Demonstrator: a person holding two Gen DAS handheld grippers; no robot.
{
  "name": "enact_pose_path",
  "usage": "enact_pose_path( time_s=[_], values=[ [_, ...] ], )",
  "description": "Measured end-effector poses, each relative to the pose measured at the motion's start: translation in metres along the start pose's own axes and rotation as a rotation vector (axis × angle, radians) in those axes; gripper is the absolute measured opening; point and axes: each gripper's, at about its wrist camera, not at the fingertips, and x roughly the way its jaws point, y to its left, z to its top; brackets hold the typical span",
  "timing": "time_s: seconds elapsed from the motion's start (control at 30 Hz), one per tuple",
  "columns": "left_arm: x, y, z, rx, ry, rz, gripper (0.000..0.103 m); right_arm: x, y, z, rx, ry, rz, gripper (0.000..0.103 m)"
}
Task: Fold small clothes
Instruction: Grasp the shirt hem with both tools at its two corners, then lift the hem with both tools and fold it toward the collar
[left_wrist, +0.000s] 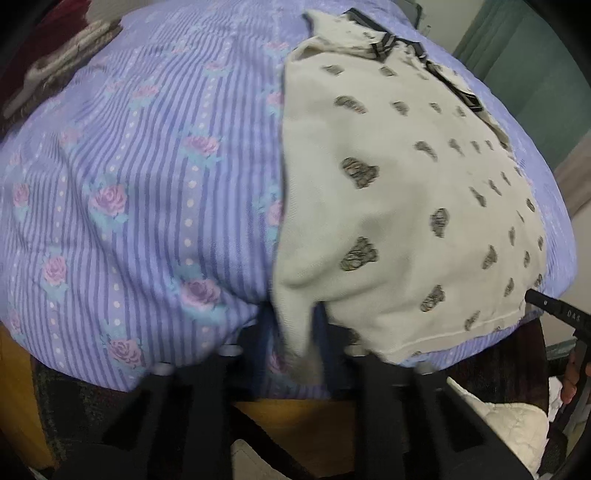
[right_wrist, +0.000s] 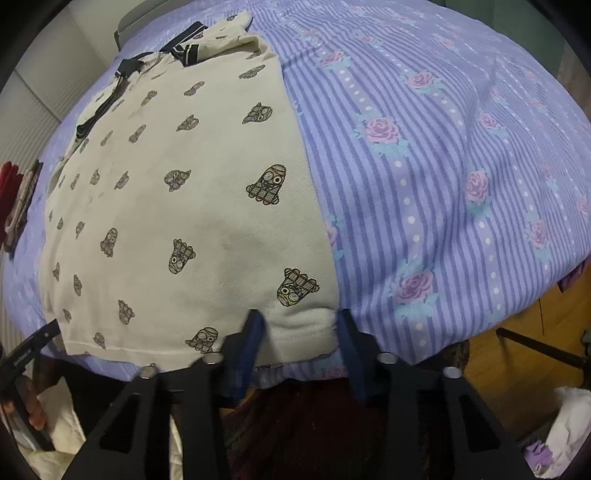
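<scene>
a cream printed polo shirt (right_wrist: 177, 206) lies left of centre on the striped bedcover (right_wrist: 443, 166). right gripper (right_wrist: 301, 332) open astride its hem corner; left gripper (left_wrist: 291, 332) apparently pinching the hem. soft, light, floppy: hold corners.

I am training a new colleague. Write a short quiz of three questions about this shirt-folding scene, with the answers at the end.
1. True or false: the cream shirt lies on a plain white sheet.
2. Where is the right claw? A: at the collar. B: open, with a finger on each side of the shirt's near hem corner. C: shut on a sleeve.
3. Fill in: the dark striped collar lies at the ___ end of the shirt from the right claw.

Key: 1 false, it lies on a purple striped bedcover with roses. 2 B. 3 far.
</scene>
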Motion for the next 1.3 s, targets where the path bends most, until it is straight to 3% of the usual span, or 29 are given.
enact_pose_path(
  time_s=[0.03, 0.07, 0.2, 0.43, 0.63, 0.77, 0.93, 1.3],
  values=[
    [-0.004, -0.003, 0.001, 0.012, -0.011, 0.000, 0.010, -0.002, -0.001, 0.000, 0.008, -0.005, 0.020, 0.020],
    [-0.009, -0.005, 0.001, 0.021, -0.025, 0.001, 0.008, -0.005, -0.003, -0.001, 0.019, -0.007, 0.048, 0.013],
    [-0.038, -0.014, 0.004, 0.045, -0.111, -0.008, 0.007, -0.025, -0.008, -0.006, 0.053, -0.060, 0.078, 0.011],
    [-0.093, -0.020, 0.013, 0.012, -0.232, -0.100, 0.006, -0.088, -0.007, -0.012, 0.092, -0.224, 0.080, 0.010],
    [-0.136, -0.022, 0.039, -0.031, -0.339, -0.171, 0.005, -0.137, 0.002, 0.010, 0.097, -0.368, 0.119, 0.010],
    [-0.154, -0.021, 0.074, -0.059, -0.425, -0.128, 0.005, -0.155, 0.014, 0.044, 0.077, -0.452, 0.119, 0.010],
    [-0.148, -0.020, 0.126, -0.082, -0.460, -0.079, 0.005, -0.160, 0.026, 0.106, 0.096, -0.548, 0.119, 0.009],
    [-0.089, -0.008, 0.259, -0.187, -0.379, -0.071, 0.005, -0.120, 0.046, 0.240, 0.105, -0.522, 0.111, 0.009]
  ],
)
